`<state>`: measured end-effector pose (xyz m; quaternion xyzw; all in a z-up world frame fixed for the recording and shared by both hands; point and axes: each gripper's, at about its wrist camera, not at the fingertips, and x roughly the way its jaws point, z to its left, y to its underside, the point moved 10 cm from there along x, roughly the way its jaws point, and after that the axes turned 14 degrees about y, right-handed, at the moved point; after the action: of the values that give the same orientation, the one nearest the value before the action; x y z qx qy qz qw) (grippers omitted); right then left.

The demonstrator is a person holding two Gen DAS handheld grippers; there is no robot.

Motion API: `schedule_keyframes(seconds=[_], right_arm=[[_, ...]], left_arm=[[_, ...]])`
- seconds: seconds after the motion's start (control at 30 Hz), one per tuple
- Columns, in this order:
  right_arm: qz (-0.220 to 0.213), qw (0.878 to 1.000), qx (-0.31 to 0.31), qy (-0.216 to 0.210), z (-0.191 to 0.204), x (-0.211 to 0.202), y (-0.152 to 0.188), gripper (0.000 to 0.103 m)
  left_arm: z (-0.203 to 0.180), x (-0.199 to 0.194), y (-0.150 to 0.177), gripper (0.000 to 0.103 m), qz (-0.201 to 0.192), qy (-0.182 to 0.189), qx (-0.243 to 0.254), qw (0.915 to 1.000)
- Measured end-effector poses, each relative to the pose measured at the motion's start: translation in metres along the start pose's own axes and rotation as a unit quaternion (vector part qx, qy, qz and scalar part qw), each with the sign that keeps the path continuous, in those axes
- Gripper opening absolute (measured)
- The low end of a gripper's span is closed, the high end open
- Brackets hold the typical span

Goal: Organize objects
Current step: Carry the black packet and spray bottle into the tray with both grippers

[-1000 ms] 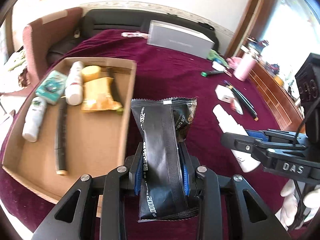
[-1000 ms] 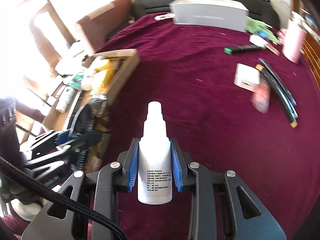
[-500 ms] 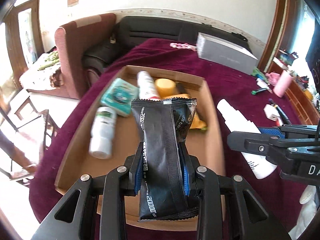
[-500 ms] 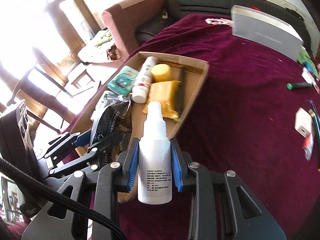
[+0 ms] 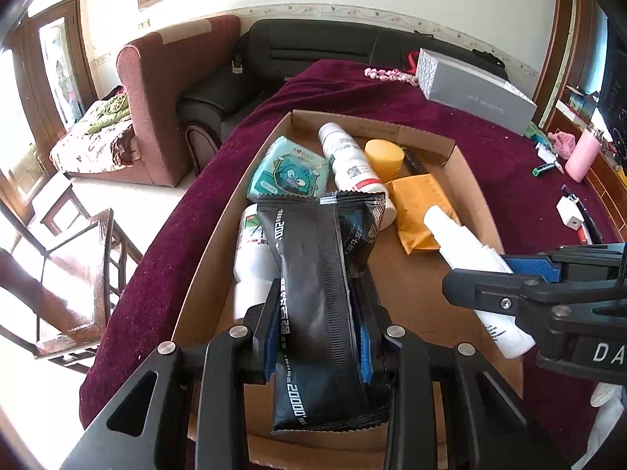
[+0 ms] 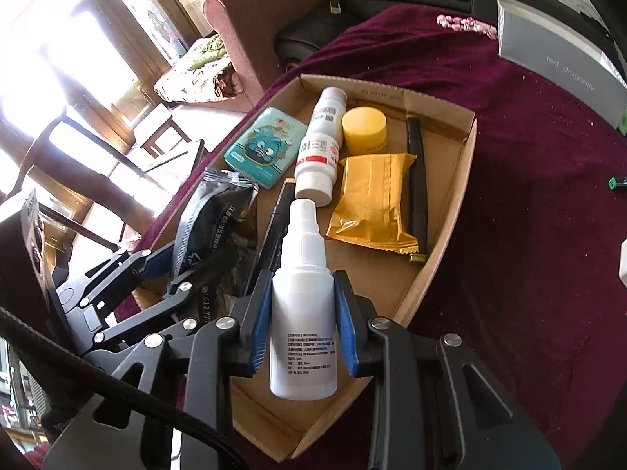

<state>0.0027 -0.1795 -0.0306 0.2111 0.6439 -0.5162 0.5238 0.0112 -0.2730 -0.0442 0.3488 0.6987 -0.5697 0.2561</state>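
Maroon tablecloth (image 5: pixel 450 125) under everything. On it, a shallow cardboard tray (image 5: pixel 476 211), open-topped, long axis running away from both cameras. Beyond the tray's far end, a long grey box (image 5: pixel 474 92) lying flat on the cloth, well apart from the tray.

Inside the tray, toward the far end: teal tissue pack (image 6: pixel 266 152) against the left wall; just beside it a white bottle with red-trimmed label (image 6: pixel 319 149), lying on its side; next to that a yellow-lidded jar (image 6: pixel 364 129); nearer, a gold foil packet (image 6: pixel 372 207) lying flat, touching a dark slim stick (image 6: pixel 417 192) along the right wall. Another white bottle with green print (image 5: pixel 250 250) by the left wall, partly hidden behind the left tongs. A dark pen-like item (image 6: pixel 276 231) on the tray floor, mostly hidden.

Left gripper (image 5: pixel 319 337) clamped narrow on a black foil sachet (image 5: pixel 313 274), held above the tray's near end. Right gripper (image 6: pixel 303 329) pinched on a white spray bottle (image 6: pixel 303 305), nozzle pointing forward, also above the tray, not touching its floor.

Out on the cloth at far right: pink tumbler (image 5: pixel 582 154), small white adapter (image 5: pixel 568 215), green marker (image 5: pixel 544 168).
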Motion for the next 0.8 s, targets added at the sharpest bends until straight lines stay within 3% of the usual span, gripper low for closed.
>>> schedule_keyframes(seconds=[0.8], right_arm=[[0.032,0.999,0.023,0.023,-0.009,0.041,0.0,0.028]], left_arm=[[-0.001,0.017,0.004,0.03,0.019,0.011,-0.007,0.9997]])
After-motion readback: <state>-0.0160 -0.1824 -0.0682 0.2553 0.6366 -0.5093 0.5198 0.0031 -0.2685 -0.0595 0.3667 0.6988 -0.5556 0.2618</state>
